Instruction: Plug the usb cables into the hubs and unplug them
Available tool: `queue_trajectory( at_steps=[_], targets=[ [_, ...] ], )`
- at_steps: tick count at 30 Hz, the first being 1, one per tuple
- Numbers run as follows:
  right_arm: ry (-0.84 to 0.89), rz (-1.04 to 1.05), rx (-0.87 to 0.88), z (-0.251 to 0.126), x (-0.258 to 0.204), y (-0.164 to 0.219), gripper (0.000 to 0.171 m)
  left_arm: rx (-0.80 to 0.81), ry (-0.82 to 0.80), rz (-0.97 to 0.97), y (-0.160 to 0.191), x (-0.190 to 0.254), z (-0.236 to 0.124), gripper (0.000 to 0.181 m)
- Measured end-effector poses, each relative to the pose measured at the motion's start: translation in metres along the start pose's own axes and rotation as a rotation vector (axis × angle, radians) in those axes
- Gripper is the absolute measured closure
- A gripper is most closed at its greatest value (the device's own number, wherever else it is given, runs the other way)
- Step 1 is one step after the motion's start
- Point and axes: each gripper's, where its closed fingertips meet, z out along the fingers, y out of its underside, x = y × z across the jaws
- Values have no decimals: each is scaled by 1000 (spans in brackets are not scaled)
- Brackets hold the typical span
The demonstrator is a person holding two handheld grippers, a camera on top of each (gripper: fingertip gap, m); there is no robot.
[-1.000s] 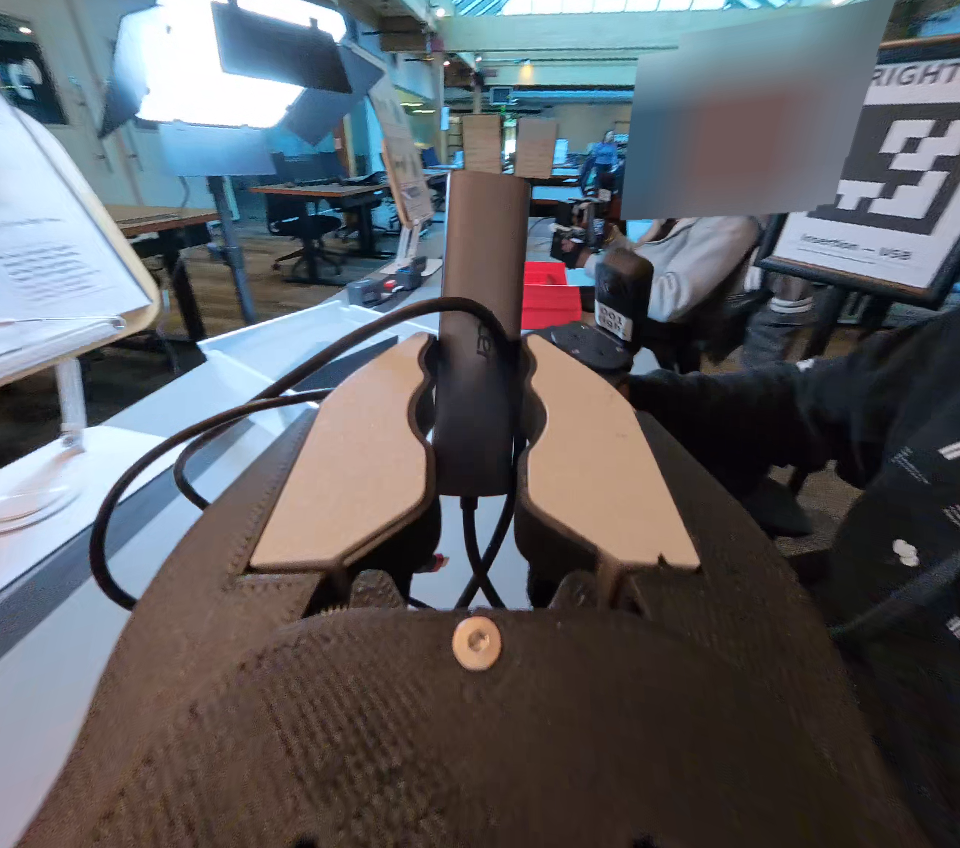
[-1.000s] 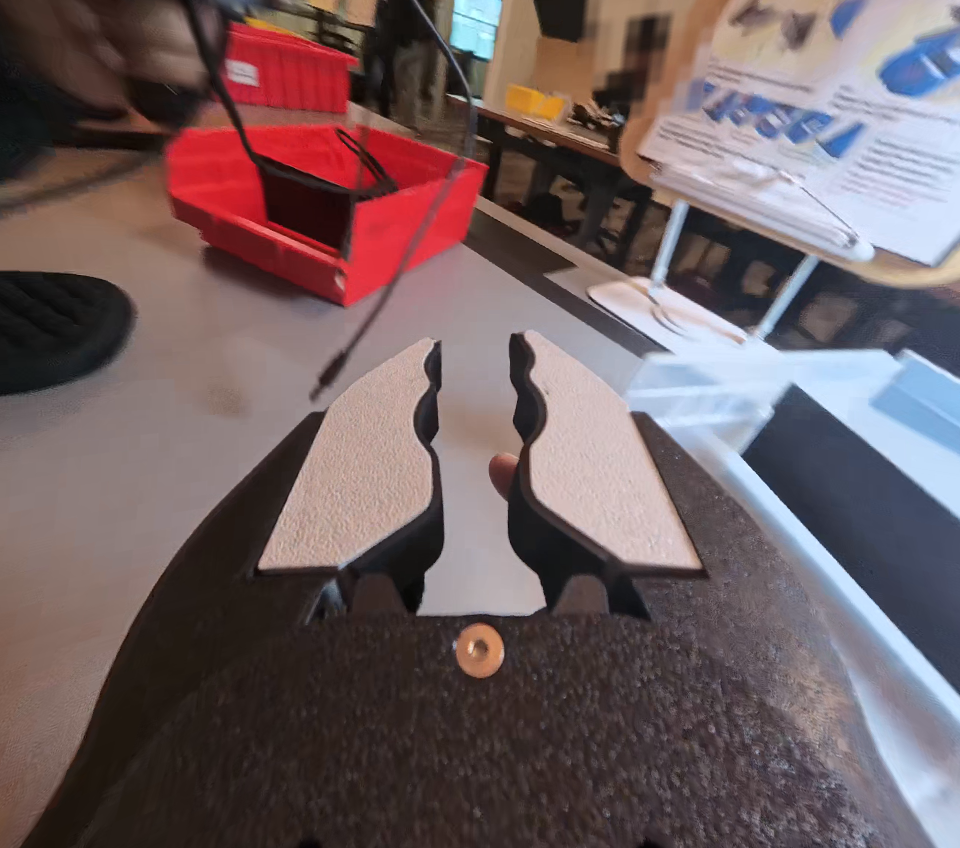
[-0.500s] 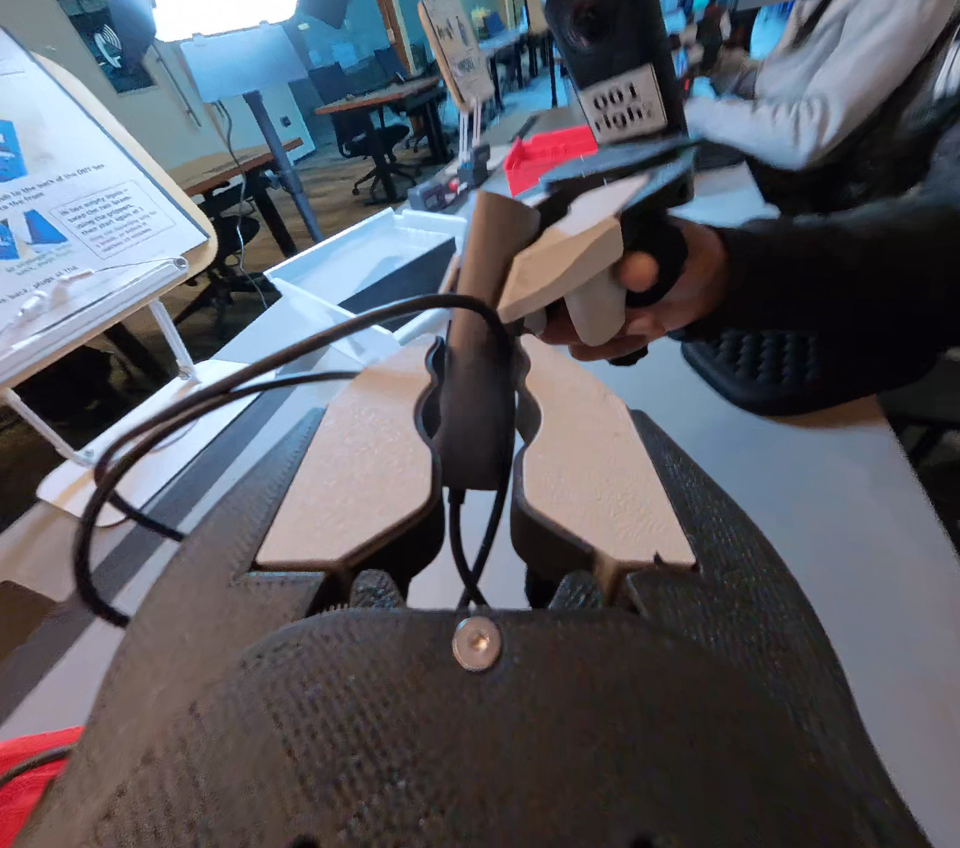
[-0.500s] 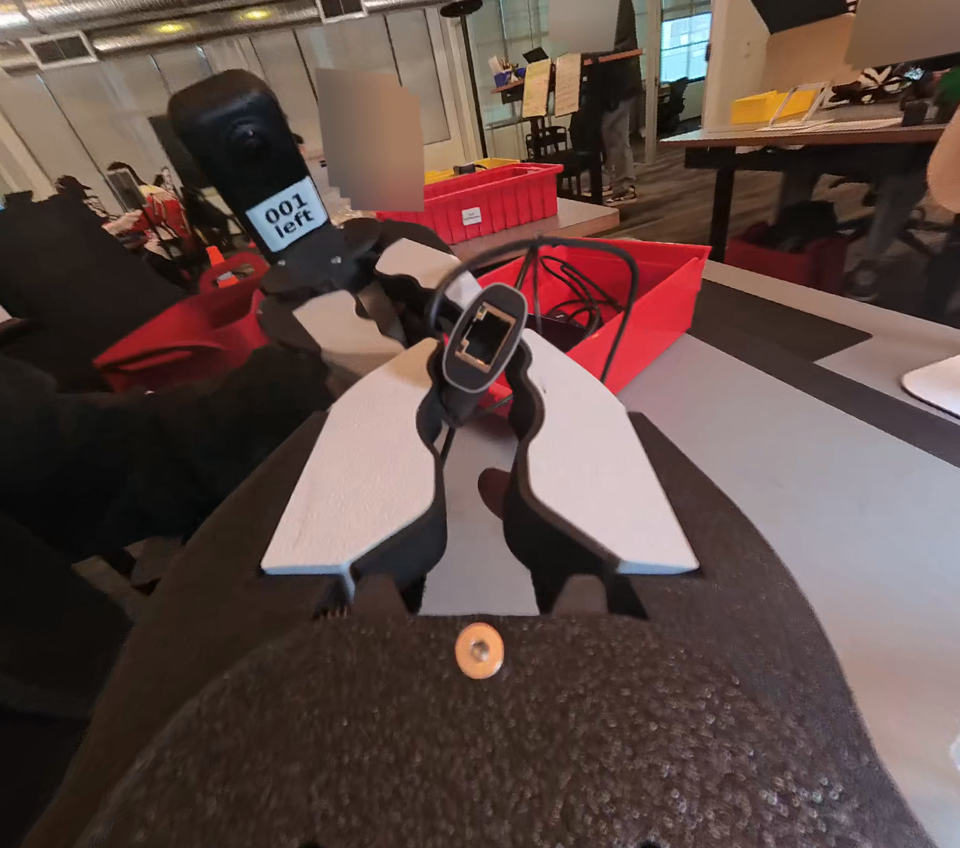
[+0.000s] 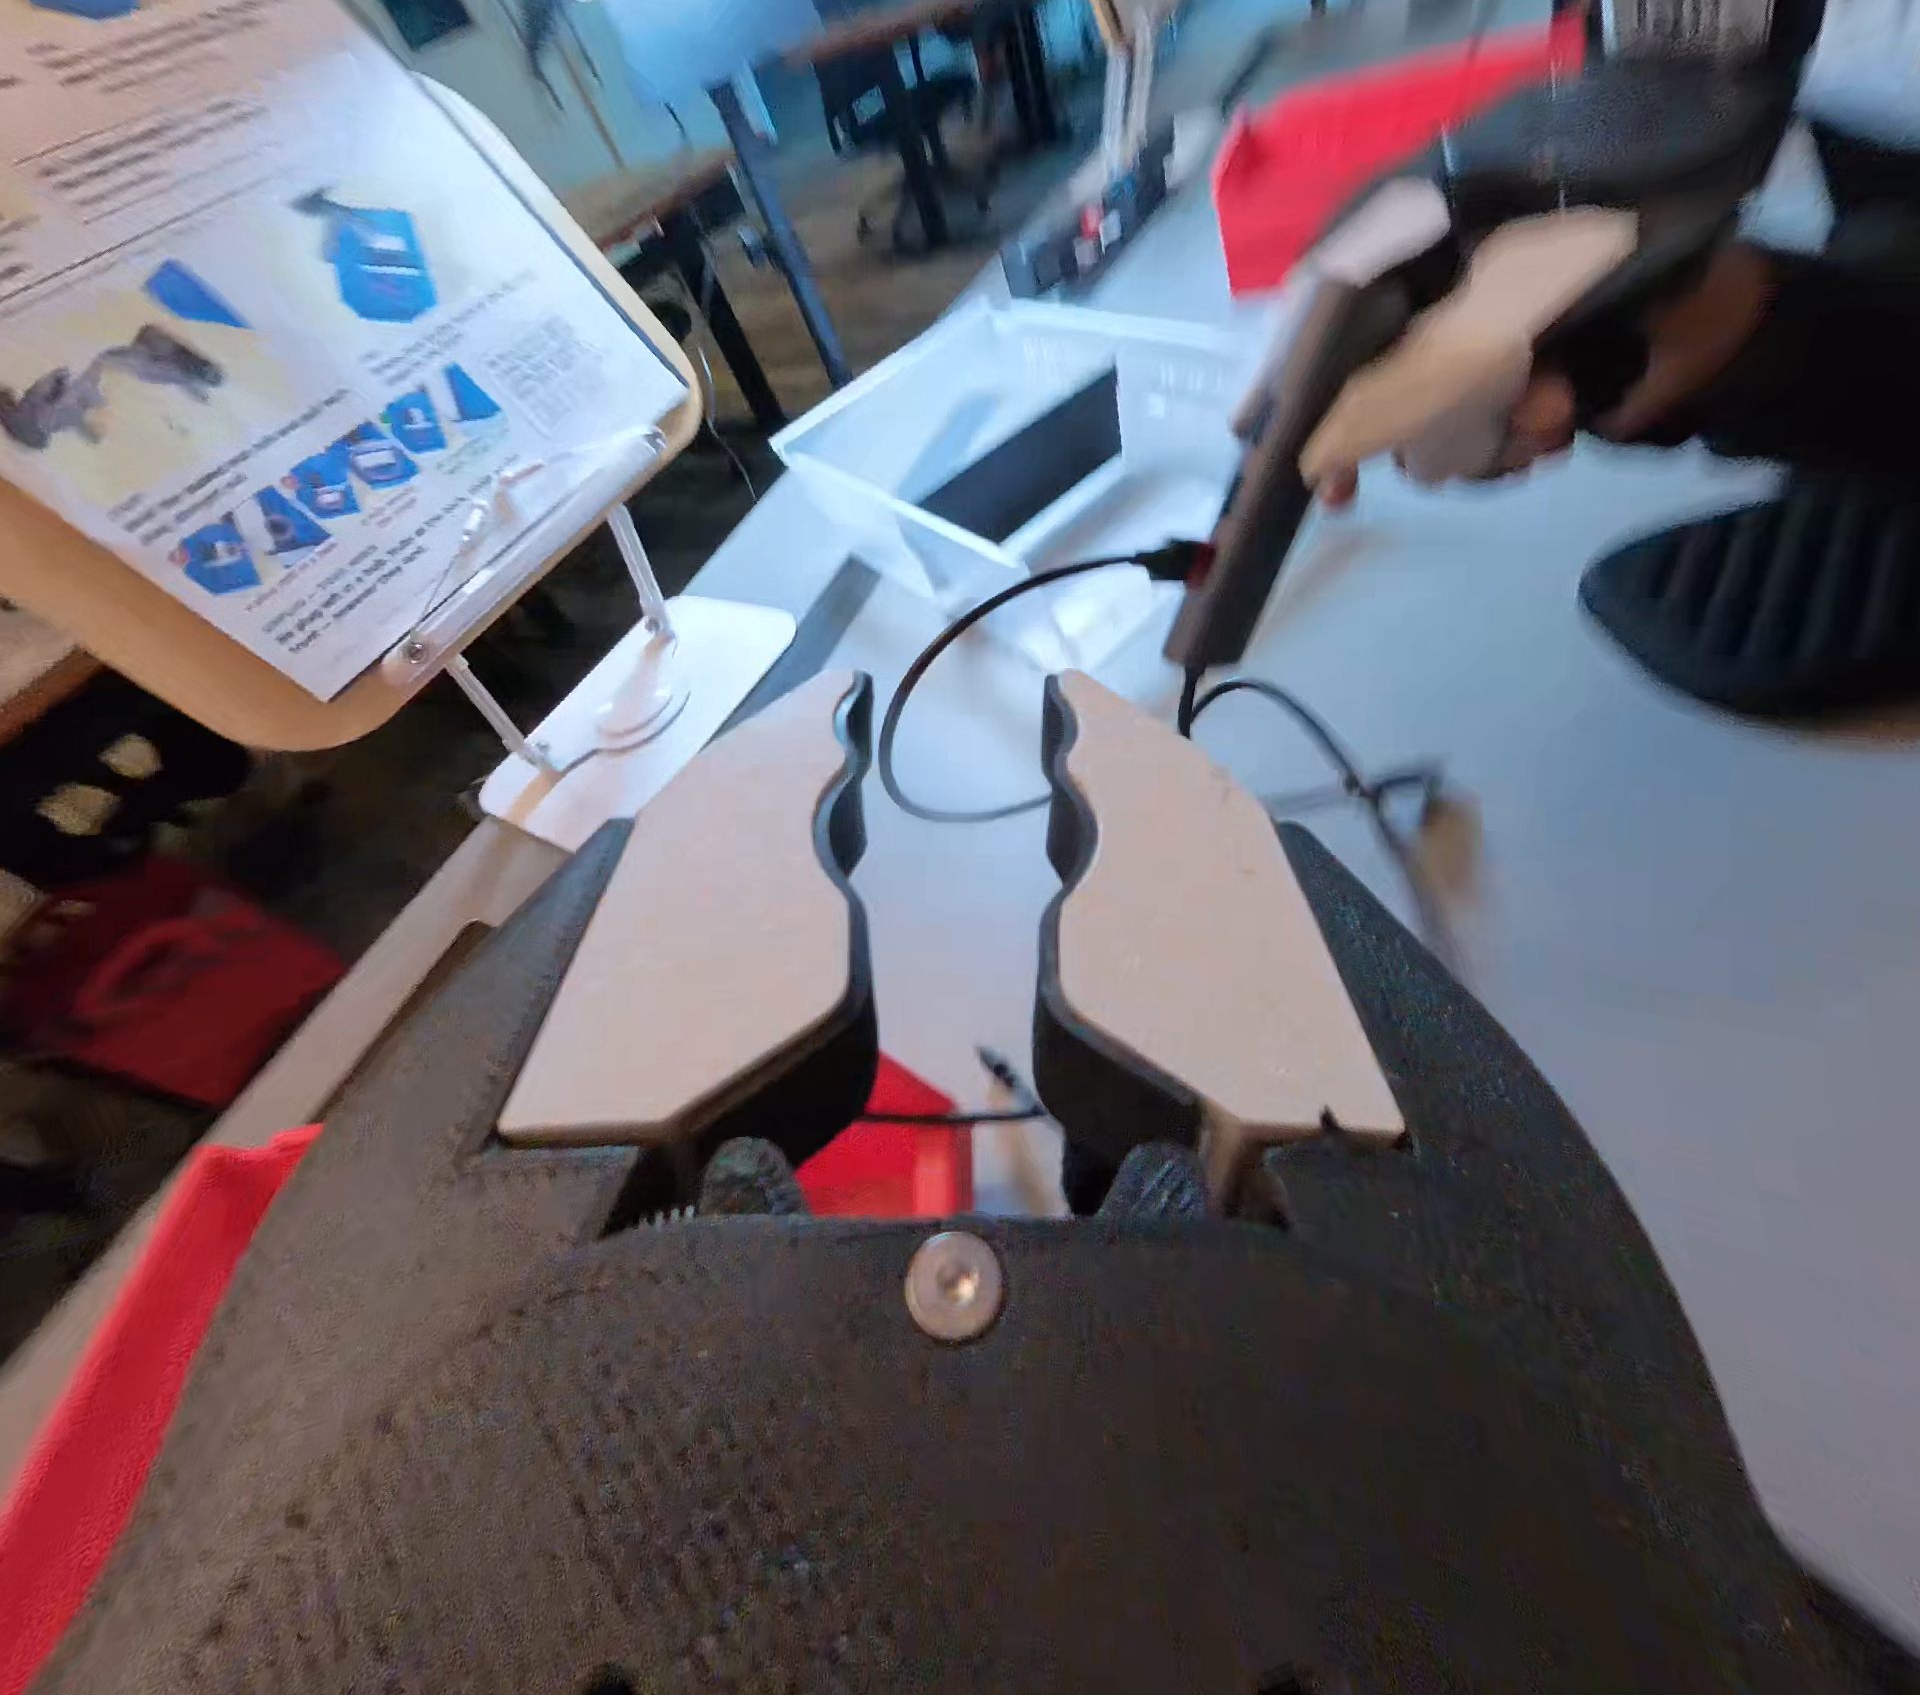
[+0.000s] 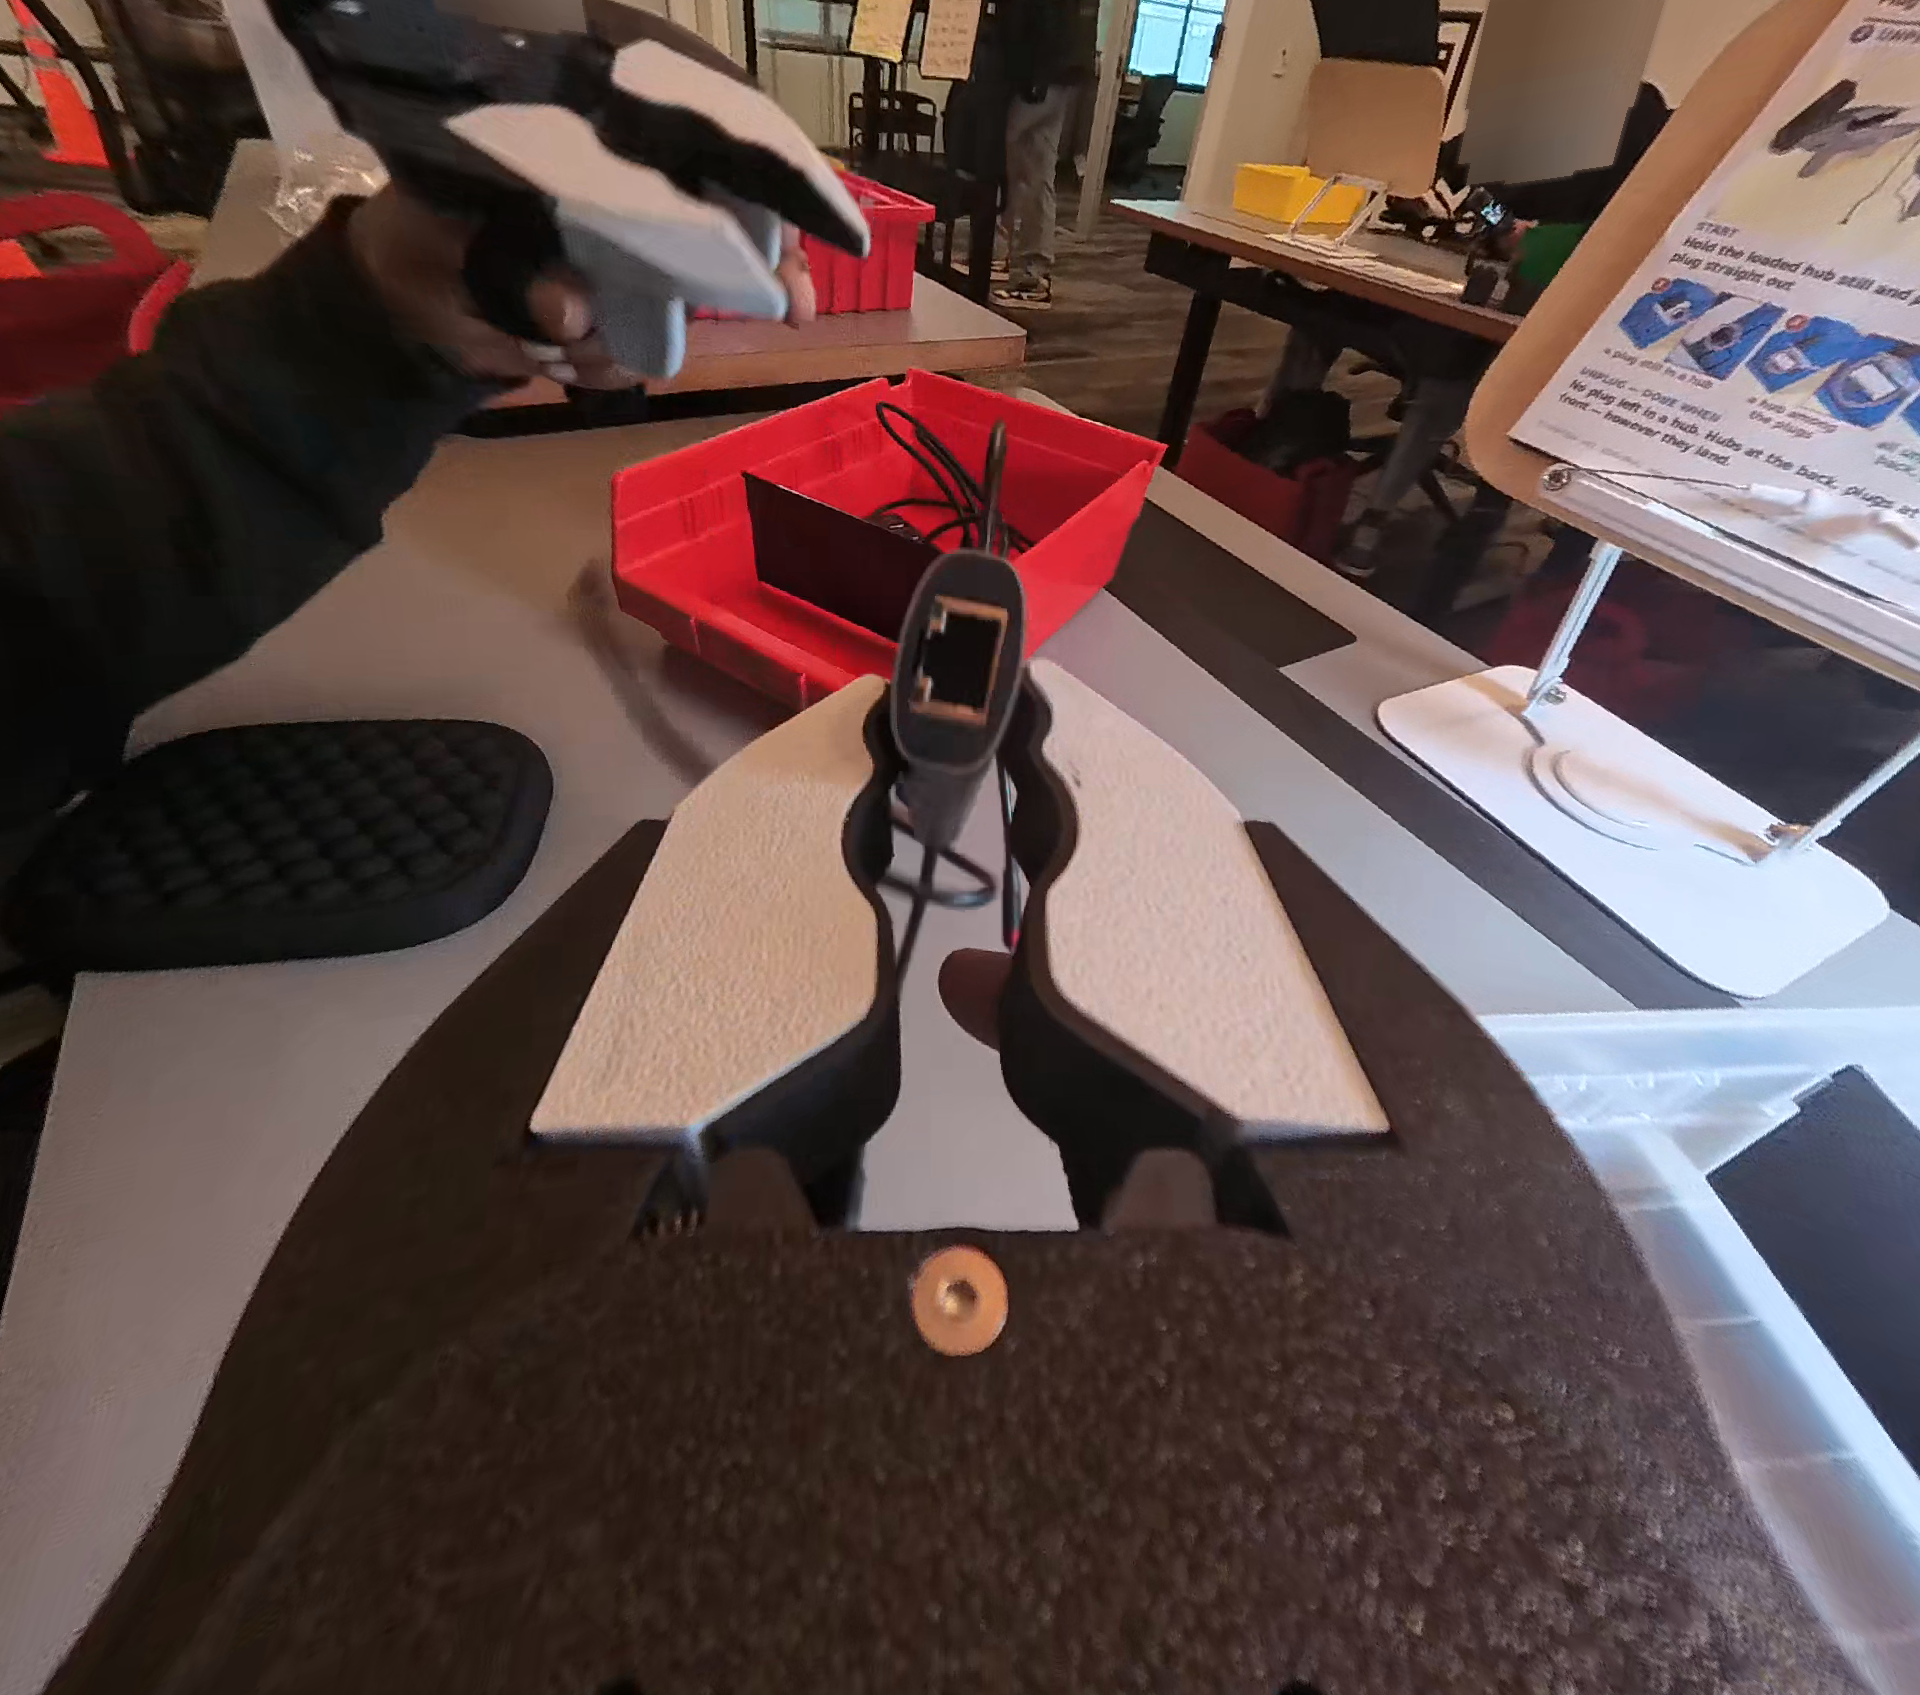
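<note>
Here the right gripper (image 6: pixel 951 772) is clamped on the dark hub (image 6: pixel 954 669), which stands off the grey table (image 6: pixel 312 1074) with a black cable (image 5: pixel 997 627) plugged into its side. The left gripper (image 5: pixel 951 772) is empty, fingers apart. Farther off sits a red bin (image 6: pixel 1091 502) of cables.

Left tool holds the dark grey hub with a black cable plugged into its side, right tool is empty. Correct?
Holders are swapped. The right tool is shut on the dark grey slim hub; the left tool is open and empty. The left wrist view shows both, and the black cable plugged into the hub's side.
</note>
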Motion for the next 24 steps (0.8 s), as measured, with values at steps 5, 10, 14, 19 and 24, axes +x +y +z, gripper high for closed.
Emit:
queue_trajectory(
  at_steps=[5,10,14,19,24],
  targets=[
    [25,13,-13,-2,6,6,154,-286,190,247,39,66,18,145],
    [100,-37,24,-13,18,-7,153,-443,392,187,85,129,39,145],
    [124,-32,54,-22,26,-17,154,-567,424,62,136,171,77,138],
    [127,-11,108,-29,28,-26,153,-602,324,55,164,191,121,145],
    [42,28,258,-50,27,-64,154,-543,277,81,154,187,125,171]
  ],
)
